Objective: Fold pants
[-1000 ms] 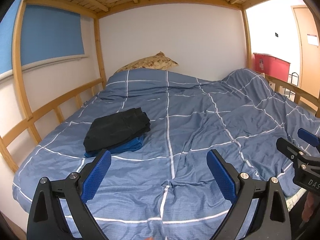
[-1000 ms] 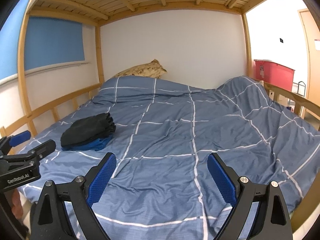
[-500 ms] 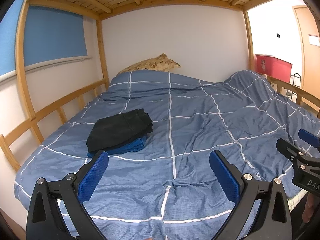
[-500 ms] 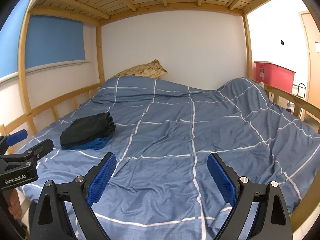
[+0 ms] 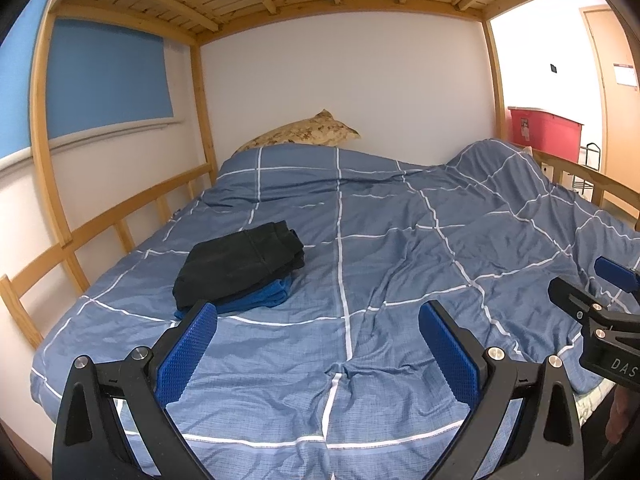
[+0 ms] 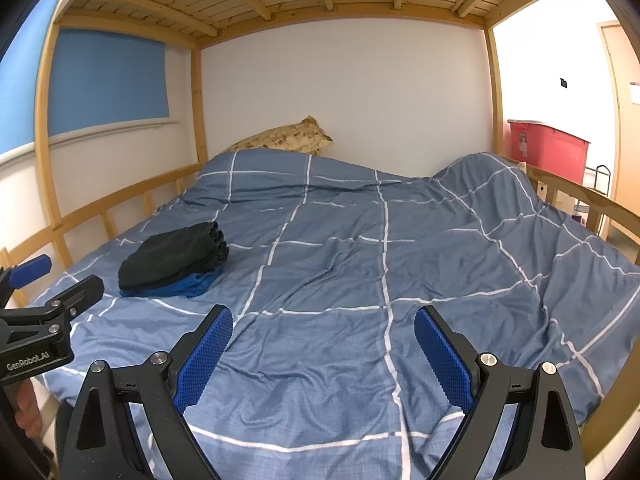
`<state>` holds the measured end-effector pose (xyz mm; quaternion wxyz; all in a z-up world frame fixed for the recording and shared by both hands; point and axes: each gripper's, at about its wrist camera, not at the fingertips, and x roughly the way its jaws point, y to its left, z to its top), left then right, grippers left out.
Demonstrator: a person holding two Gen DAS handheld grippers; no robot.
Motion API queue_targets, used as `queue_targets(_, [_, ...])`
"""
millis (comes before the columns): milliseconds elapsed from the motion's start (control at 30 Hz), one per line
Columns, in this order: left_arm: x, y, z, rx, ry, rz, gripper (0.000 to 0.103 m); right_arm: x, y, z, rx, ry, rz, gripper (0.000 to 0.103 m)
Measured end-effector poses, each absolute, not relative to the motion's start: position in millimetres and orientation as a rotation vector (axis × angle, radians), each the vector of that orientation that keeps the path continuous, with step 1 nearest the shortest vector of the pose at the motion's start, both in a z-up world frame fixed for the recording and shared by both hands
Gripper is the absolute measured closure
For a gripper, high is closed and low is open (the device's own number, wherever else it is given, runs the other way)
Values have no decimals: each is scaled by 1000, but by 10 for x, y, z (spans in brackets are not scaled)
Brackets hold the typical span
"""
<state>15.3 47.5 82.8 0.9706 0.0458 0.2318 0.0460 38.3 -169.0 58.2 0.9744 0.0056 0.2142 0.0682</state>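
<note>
Folded black pants (image 5: 240, 266) lie on top of folded blue pants (image 5: 260, 300) in a small stack on the left part of the bed; the stack also shows in the right wrist view (image 6: 172, 254). My left gripper (image 5: 318, 344) is open and empty, held above the bed's near edge, to the right of and nearer than the stack. My right gripper (image 6: 323, 346) is open and empty, well to the right of the stack. Each gripper also shows at the edge of the other's view.
A blue quilt with white grid lines (image 5: 400, 260) covers the bed and is bunched up at the far right (image 6: 492, 184). A patterned pillow (image 5: 304, 134) lies at the head. Wooden rails (image 5: 100, 232) line both sides. A red bin (image 6: 548, 148) stands beyond.
Both grippers have drawn back slightly from the bed and tilted up a little. The stack of pants has not moved. Both grippers stay open.
</note>
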Motion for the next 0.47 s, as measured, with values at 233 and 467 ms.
queue_targets(233, [179, 477, 814, 94, 466, 95, 0, 403, -1695, 570, 11, 439, 139, 10])
queue_targets(467, [199, 459, 772, 92, 468, 98, 1, 417, -1694, 557, 11, 443, 138, 10])
